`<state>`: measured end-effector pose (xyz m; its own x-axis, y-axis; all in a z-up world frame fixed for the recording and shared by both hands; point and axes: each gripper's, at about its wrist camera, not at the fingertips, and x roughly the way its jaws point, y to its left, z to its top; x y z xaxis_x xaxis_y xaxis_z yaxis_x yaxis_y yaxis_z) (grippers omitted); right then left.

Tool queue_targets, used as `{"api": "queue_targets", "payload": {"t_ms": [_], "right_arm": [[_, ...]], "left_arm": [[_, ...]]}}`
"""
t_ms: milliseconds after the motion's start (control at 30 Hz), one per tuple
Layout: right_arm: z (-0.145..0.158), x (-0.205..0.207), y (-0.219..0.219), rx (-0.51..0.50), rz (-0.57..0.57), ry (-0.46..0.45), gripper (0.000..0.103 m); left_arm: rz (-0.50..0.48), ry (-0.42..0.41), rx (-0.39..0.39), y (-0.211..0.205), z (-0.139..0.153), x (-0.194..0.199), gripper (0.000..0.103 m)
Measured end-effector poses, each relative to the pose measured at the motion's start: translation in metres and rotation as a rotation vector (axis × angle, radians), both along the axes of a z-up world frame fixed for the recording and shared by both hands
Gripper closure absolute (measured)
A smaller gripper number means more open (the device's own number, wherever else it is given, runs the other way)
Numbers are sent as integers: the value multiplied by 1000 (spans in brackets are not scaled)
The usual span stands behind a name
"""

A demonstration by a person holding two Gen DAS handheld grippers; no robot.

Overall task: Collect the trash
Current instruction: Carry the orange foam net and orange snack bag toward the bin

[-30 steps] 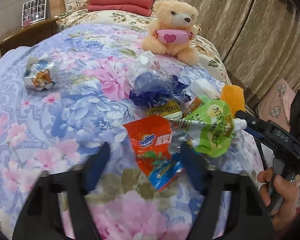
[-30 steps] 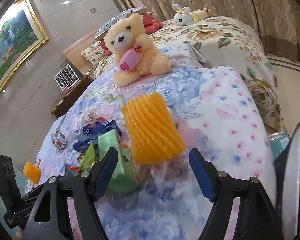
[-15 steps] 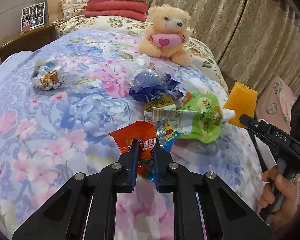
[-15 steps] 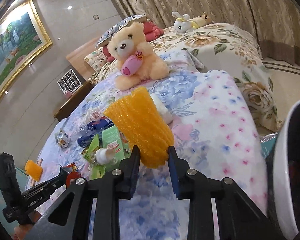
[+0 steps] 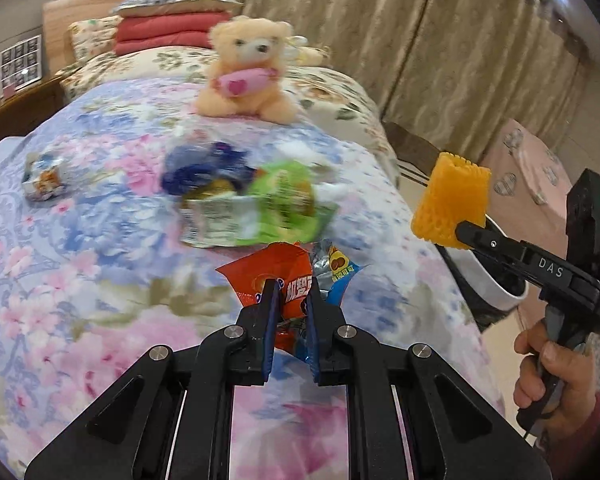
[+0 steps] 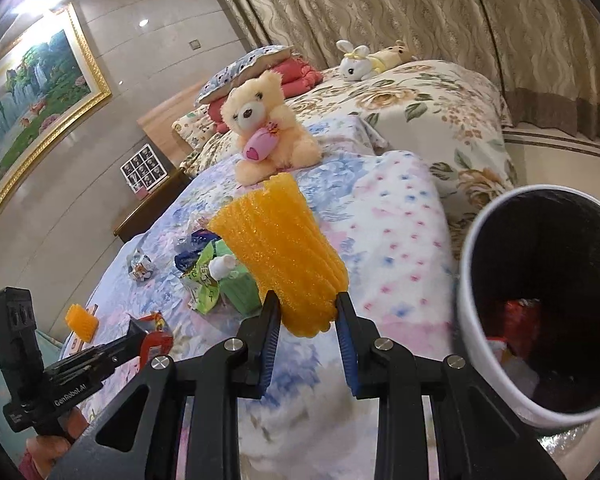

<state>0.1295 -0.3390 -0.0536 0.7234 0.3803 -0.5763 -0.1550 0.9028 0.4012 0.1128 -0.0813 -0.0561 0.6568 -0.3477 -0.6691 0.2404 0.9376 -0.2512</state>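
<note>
Left wrist view: the left gripper (image 5: 291,294), spread 1 second ago, now pinches the crinkled orange snack wrapper (image 5: 274,276) lifted off the floral bedspread (image 5: 100,280). The right gripper (image 6: 306,308) has likewise clamped the yellow foam fruit net (image 6: 280,256), beside the white-rimmed black bin (image 6: 476,320); both await dropping. Curtains line the bedroom.

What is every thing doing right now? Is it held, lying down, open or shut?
left gripper: shut on the red wrapper
red wrapper: pinched, lifted off the bed
right gripper: shut on the orange foam net
orange foam net: held up, off the bed
trash bin: open, trash inside
green pouch: lying on the bed, capped
blue wrapper: crumpled, lying on the bed
teddy bear: sitting upright
</note>
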Motion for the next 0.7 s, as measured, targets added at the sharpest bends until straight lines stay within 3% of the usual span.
{"api": "queue_targets", "payload": {"t_ms": [700], "right_arm": [[8,-51,-96,-28,-170,1,75]], "left_arm": [[-212,-31,14,-103,18,2,91]]}}
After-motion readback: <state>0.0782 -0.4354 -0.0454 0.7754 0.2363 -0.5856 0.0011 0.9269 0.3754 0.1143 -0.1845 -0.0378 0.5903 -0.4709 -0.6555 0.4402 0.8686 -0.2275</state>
